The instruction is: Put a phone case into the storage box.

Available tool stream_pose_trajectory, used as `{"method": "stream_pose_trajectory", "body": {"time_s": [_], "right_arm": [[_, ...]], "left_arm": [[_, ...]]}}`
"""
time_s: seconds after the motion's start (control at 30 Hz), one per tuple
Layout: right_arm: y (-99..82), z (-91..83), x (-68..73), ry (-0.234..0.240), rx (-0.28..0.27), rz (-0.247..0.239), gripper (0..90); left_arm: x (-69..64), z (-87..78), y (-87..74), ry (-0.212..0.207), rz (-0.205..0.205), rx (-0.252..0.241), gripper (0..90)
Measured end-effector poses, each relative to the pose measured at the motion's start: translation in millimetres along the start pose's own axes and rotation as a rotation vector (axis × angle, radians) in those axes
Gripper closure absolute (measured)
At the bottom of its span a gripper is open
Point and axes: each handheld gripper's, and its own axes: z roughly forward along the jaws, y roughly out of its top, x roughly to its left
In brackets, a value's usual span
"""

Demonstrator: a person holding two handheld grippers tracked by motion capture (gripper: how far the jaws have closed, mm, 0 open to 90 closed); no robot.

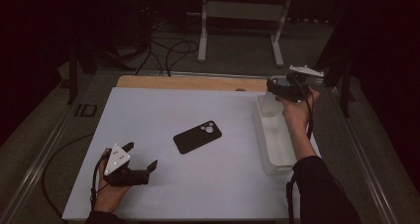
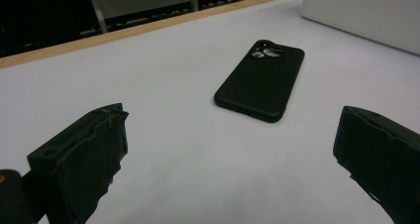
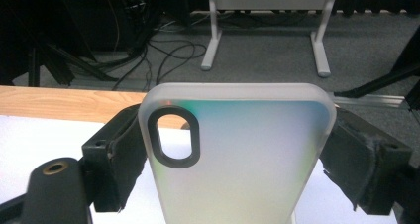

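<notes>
I am working over the white table (image 1: 163, 194), with the long white bin (image 1: 277, 157) lying along its 3 o'clock edge. At about 1 o'clock from the table's middle, over the bin's far end, my right gripper (image 1: 277, 92) is holding a frosted translucent phone case (image 3: 237, 159) upright; in the right gripper view both jaws are pressing on the case's long sides, camera cutout at the top left. I judge I am carrying this case to or from the bin; the next move calls for keeping the grip steady and clearing the bin's rim. The black phone case (image 1: 197, 136) is lying flat near the table's centre, untouched. At 7 o'clock my left gripper (image 1: 141, 157) is resting wide and empty, pointing toward the black case, well apart from it.
</notes>
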Motion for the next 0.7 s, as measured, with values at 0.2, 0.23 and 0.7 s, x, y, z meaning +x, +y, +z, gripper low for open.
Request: {"method": "stream_pose_trajectory", "body": {"time_s": [0.2, 0.23, 0.7], "right_arm": [[-7.9, 9.2, -2.2, -0.009, 0.024, 0.011, 16.6], [-9.3, 11.1, -2.5, -0.013, 0.028, 0.007, 16.7], [-22.4, 30.3, 1.7, -0.044, 0.071, -0.018, 16.5]], "left_arm": [[-0.2, 0.1, 0.1, 0.0, 0.002, 0.001, 0.9], [-0.2, 0.1, 0.1, 0.0, 0.002, 0.001, 0.9], [0.3, -0.7, 0.1, 0.001, 0.0, -0.001, 0.9]]}}
